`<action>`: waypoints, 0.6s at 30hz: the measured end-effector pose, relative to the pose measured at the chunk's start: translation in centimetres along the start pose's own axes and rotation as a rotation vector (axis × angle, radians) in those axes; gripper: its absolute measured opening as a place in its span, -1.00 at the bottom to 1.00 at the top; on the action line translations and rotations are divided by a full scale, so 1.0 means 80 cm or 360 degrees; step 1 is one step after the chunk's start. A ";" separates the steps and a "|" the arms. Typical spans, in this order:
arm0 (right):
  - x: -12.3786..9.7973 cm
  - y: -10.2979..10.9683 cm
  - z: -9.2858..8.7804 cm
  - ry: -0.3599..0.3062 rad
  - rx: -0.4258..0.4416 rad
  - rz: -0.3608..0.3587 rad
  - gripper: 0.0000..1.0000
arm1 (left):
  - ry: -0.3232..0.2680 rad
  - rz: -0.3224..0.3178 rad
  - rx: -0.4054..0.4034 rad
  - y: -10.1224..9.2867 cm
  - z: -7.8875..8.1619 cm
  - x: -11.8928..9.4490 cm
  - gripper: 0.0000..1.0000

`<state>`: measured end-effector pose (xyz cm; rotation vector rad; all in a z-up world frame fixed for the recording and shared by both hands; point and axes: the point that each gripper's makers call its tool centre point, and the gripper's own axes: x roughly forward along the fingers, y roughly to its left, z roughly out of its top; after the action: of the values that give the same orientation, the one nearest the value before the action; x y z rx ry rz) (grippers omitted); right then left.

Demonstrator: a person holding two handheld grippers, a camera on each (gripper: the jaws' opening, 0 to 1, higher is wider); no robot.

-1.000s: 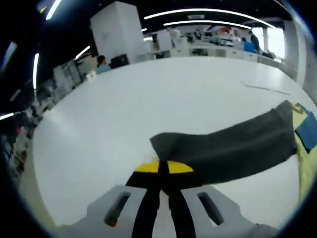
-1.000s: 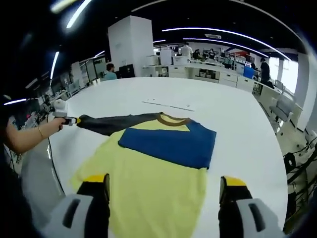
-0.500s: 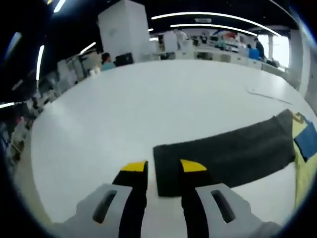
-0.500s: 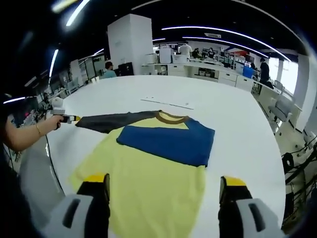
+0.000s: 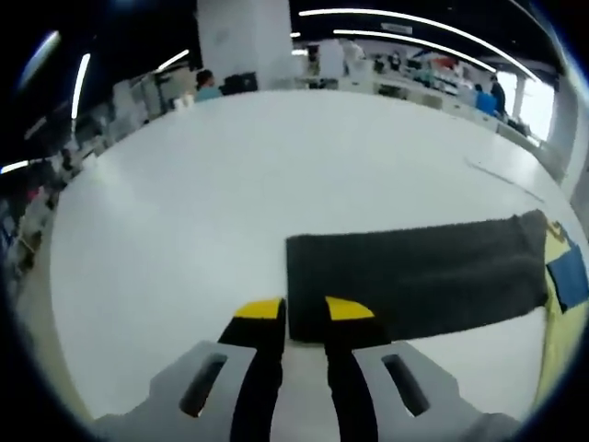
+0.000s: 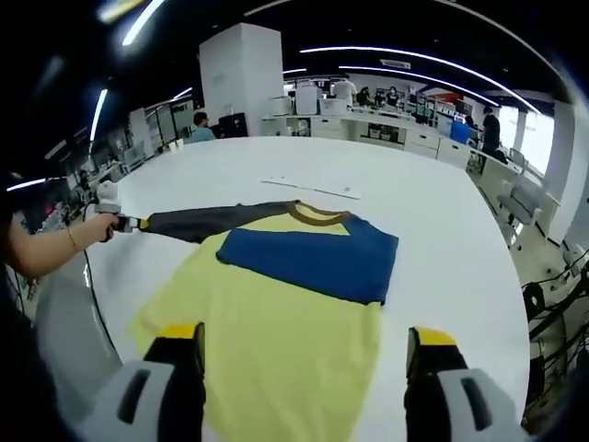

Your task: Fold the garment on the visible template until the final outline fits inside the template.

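**Dark sleeve laid out flat, both grippers free of the shirt**

A yellow T-shirt lies flat on a large white table. One blue sleeve is folded across the chest, just below a brown collar. The other sleeve, dark grey, stretches straight out to the side, probably smoothed flat so it can be folded inward.

In the left gripper view, the left gripper sits just at the cuff end of the grey sleeve. Its yellow-tipped jaws stand slightly apart and hold nothing.

In the right gripper view, the right gripper hovers over the shirt's lower hem, jaws spread wide and empty, seemingly waiting. A person's hand holds the left gripper at the sleeve's far end.

I cannot make out a template outline.
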<state>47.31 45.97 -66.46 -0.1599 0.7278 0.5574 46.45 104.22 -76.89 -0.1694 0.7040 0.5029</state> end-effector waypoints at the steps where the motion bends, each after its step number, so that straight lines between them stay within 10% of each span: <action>1: 0.000 0.000 -0.001 0.0001 0.0004 0.0002 0.79 | -0.0010 0.0002 -0.0022 0.001 0.000 0.000 -0.76; 18: -0.001 0.001 -0.003 -0.0008 0.0019 0.0001 0.78 | -0.0001 0.0005 -0.0225 -0.005 -0.001 -0.005 -0.99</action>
<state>47.03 45.90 -66.58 -0.1471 0.7260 0.5537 46.32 103.65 -76.70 -0.3006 0.6684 0.5559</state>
